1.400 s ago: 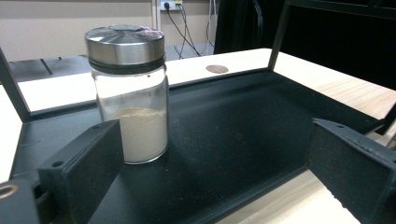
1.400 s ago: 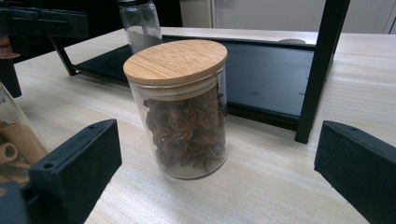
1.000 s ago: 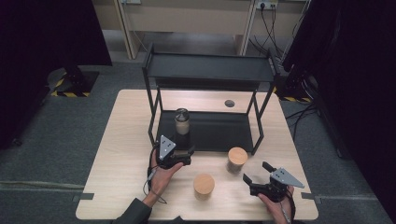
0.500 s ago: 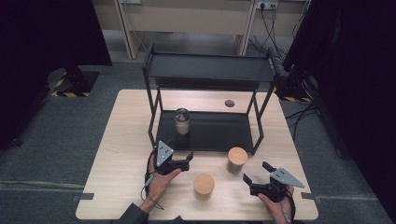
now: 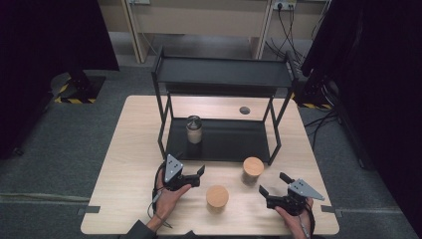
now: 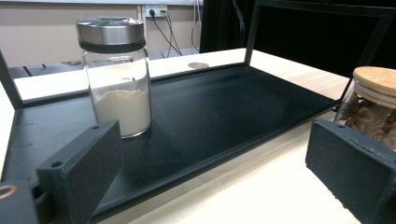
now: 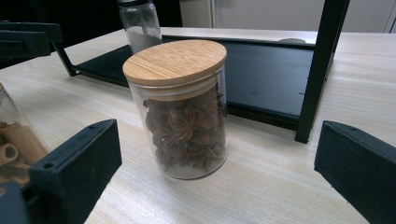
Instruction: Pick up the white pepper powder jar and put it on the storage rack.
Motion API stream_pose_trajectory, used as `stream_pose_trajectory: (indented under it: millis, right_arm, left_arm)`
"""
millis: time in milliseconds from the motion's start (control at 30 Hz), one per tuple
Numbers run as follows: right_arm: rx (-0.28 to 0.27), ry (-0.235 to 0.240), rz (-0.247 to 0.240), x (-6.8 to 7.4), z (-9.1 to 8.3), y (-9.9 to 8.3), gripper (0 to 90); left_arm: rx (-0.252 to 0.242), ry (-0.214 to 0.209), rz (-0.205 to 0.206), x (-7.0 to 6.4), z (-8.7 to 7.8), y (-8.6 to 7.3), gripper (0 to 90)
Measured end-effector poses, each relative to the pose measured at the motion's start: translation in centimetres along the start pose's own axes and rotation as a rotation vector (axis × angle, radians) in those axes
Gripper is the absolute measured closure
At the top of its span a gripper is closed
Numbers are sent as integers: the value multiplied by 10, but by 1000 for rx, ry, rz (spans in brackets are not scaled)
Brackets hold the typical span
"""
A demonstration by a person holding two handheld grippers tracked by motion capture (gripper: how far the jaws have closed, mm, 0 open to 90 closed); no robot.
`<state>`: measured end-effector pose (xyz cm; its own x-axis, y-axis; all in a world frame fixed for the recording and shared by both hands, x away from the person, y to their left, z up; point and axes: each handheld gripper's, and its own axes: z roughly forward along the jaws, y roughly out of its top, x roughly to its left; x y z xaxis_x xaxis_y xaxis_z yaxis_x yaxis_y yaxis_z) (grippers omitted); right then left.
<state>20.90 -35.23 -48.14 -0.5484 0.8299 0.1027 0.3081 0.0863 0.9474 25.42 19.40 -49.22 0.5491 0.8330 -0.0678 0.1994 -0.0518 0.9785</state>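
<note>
Standing between star-anise jar (image 7: pixel 181 108) and wide-open, empty right tongs (image 5: pixel 278 188): nothing; rack post (image 7: pixel 321 70) beside; left tongs (image 5: pixel 193 175) likewise open, empty.

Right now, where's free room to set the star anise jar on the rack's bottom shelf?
Most of the bottom shelf is bare: everything right of the white powder jar, up to the right posts. Only its left end is taken. The star anise jar stands on the table just outside its front edge, ahead of the open right gripper.

Even, soft light on the table (image 5: pixel 129 149) — surroundings dark; both gripper views sharp mid-frame, nearest edges slightly blurred.
</note>
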Motion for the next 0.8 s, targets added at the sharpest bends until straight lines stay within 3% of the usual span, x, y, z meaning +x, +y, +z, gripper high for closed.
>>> stream_pose_trajectory:
  millis: [800]
  right_arm:
    - [-4, 2, 2, -1, 0, -1, 9]
  left_arm:
    - [-1, -2, 5, -2, -16, -11, 37]
